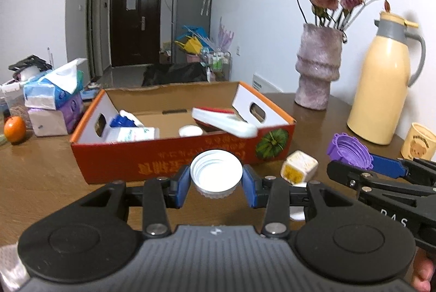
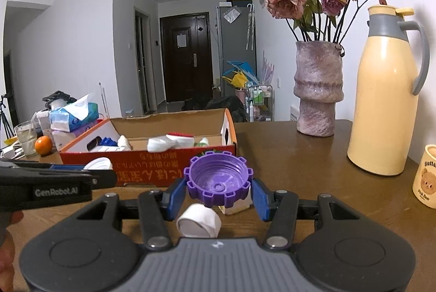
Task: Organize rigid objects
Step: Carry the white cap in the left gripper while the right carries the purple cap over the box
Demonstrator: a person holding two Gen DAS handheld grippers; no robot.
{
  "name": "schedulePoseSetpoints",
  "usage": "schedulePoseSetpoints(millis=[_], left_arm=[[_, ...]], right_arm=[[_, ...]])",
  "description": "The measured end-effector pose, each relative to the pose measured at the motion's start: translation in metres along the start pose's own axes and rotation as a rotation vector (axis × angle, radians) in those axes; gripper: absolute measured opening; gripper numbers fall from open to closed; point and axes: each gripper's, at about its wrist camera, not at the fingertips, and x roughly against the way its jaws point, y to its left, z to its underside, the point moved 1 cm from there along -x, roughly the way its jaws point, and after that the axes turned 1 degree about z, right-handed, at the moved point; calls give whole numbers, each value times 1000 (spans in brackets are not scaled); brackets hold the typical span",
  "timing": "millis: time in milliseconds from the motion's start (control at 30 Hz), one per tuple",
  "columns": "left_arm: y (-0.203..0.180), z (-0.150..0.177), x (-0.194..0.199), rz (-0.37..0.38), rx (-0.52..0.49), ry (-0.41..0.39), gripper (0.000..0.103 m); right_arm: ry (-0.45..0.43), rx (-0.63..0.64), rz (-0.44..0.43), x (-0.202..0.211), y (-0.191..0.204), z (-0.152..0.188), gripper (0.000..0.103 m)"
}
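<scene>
I am in the carry-to-box step, judging by a cap pinched in each tool and the cardboard box (image 1: pixel 169 155) straight ahead on the brown wooden surface (image 1: pixel 41 177). On my left, the left tool (image 1: pixel 216 180) has its blue pads closed against the sides of a white cap (image 1: pixel 216 169): smooth hard plastic, round, threaded inside, ribbed around the skirt, open mouth tipped towards the camera. The box in front of it is shallow, orange-red printed card with cut-out handle holes, and already holds a white bottle, a blue piece and a red-and-white brush-like item. Further right, a cream cube-shaped piece (image 1: pixel 299 166) with a yellow face lies on the surface just beside the box's corner. My right tool (image 2: pixel 219 192) grips a purple cap (image 2: pixel 218 178), rigid, with castellated notches round its rim. Below it another white ring-shaped cap (image 2: pixel 199 221) lies loose on the surface. Next, I judge, both caps must clear the box's near wall before I release; they are light and hard, so they may bounce or roll
</scene>
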Motion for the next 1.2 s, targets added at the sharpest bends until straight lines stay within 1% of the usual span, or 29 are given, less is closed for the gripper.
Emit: schedulePoseSetpoints(millis=[133, 533, 800, 1200], left_arm=[[9, -8, -1, -27, 18, -10, 41], [40, -33, -15, -60, 85, -42, 41], [53, -45, -33, -71, 106, -48, 41], [67, -61, -67, -91, 123, -52, 41]], right_arm=[[-8, -4, -1, -4, 4, -8, 52], [-33, -11, -26, -30, 26, -32, 52], [-36, -15, -43, -52, 36, -44, 52], [-28, -19, -45, -91, 34, -60, 52]])
